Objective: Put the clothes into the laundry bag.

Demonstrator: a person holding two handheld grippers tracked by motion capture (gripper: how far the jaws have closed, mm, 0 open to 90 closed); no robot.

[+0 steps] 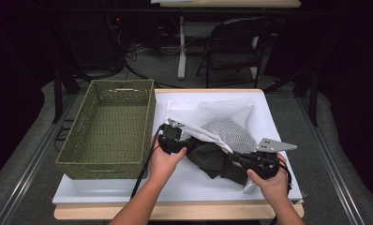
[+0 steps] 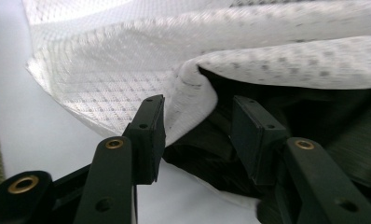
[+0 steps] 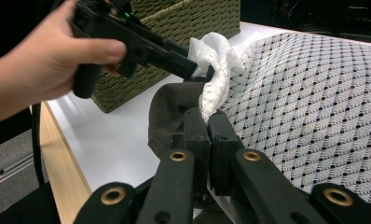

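Observation:
A white mesh bag lies on the white-covered table with a dark cloth partly inside it. My right gripper is shut on the bag's rim beside the dark cloth. In the high view that right gripper sits at the bag's near side. My left gripper is open, and a fold of the mesh rim hangs between its jaws, above the dark cloth. In the high view the left gripper is at the bag's left end, and the right gripper view shows it farther off at the same rim.
A green woven basket stands on the table's left half, close to my left hand. The wooden front edge runs just below both forearms. A folding chair and a desk leg stand beyond the table.

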